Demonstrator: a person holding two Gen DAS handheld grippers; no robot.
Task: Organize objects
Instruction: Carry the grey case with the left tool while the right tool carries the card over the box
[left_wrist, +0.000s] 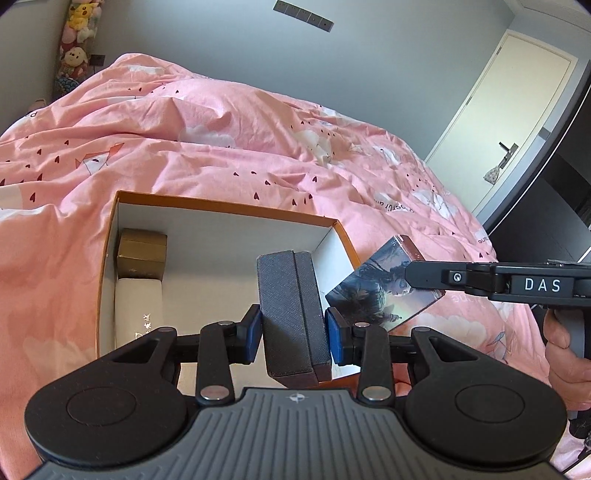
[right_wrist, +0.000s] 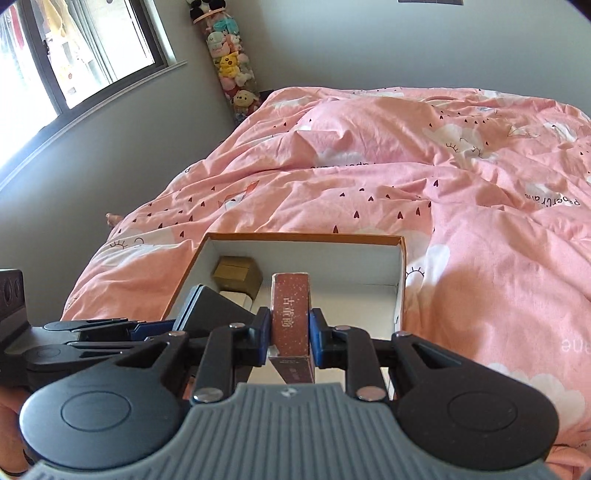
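We held a gripper in each hand above an open cardboard box (left_wrist: 225, 236) that sat on a bed covered by a pink quilt (left_wrist: 229, 147). Our left gripper (left_wrist: 293, 332) was clenched on a dark grey case (left_wrist: 291, 314), its blue pads pressed against the two long sides, and the case hung tilted over the near right part of the box. Our right gripper (right_wrist: 289, 332) was clenched on a picture-covered box (right_wrist: 291, 310); from its own camera we saw only the reddish-brown narrow edge with printed characters, standing upright between the pads above the box's near edge. From the left camera the same item (left_wrist: 380, 288) showed its printed front, tilted, just outside the cardboard box's right wall, with the right gripper's black arm (left_wrist: 498, 282) reaching in from the right and our hand (left_wrist: 565, 350) below it. Inside the cardboard box, against the far left corner, lay a small gold box (left_wrist: 142, 254), and a white box (left_wrist: 138, 314) rested just in front of it along the left wall. A column of stuffed toys (right_wrist: 231, 62) stood in the room's corner beside a window (right_wrist: 66, 55), and a door (left_wrist: 509, 107) was visible past the bed.
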